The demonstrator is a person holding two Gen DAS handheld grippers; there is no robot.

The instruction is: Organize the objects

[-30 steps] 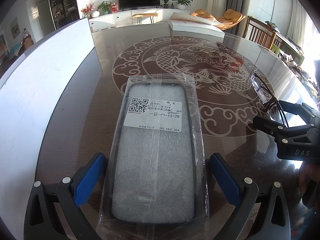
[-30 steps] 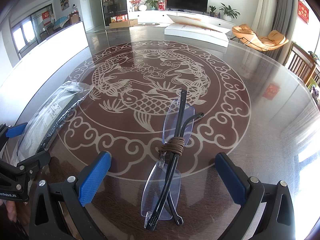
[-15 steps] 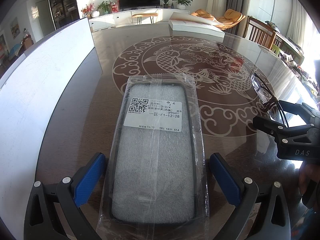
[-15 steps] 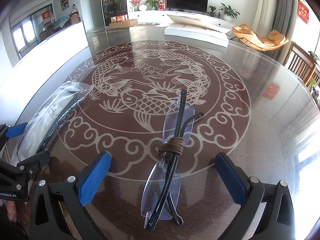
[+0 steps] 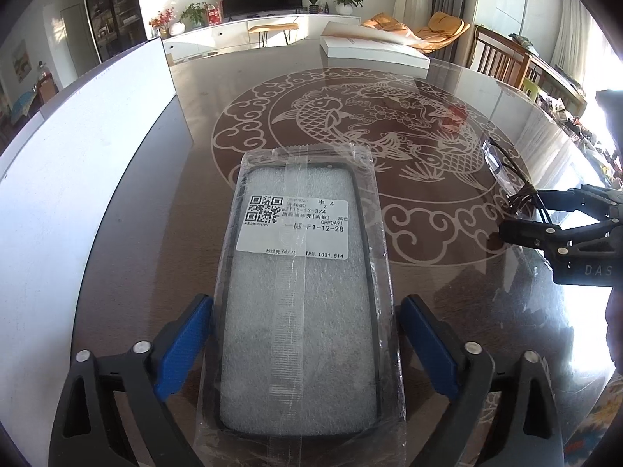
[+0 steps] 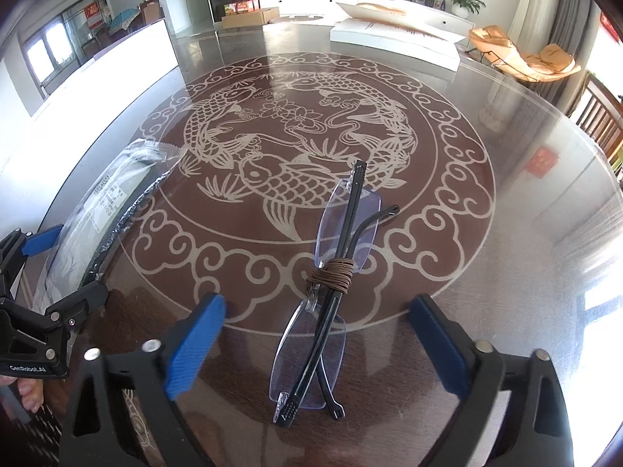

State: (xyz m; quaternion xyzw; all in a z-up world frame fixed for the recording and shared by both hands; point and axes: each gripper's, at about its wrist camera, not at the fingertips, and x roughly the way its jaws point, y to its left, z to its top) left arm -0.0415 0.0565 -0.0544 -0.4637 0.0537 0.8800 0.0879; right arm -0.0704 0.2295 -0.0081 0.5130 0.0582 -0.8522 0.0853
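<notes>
One bagged phone case (image 5: 301, 295) and one pair of folded rimless glasses (image 6: 331, 292) lay on the glossy brown desk (image 6: 486, 272), well apart. The left gripper (image 5: 305, 334) straddled the crinkly plastic bag, its blue pads just beside the edges — jaws just narrowed, not visibly pressing. The right gripper (image 6: 317, 340) framed the glasses, bound with brown cord (image 6: 331, 272); its jaws had also been closing, clear gaps remaining. One white box (image 5: 373, 48) sat at the far edge, one white panel (image 5: 78, 163) alongside.
</notes>
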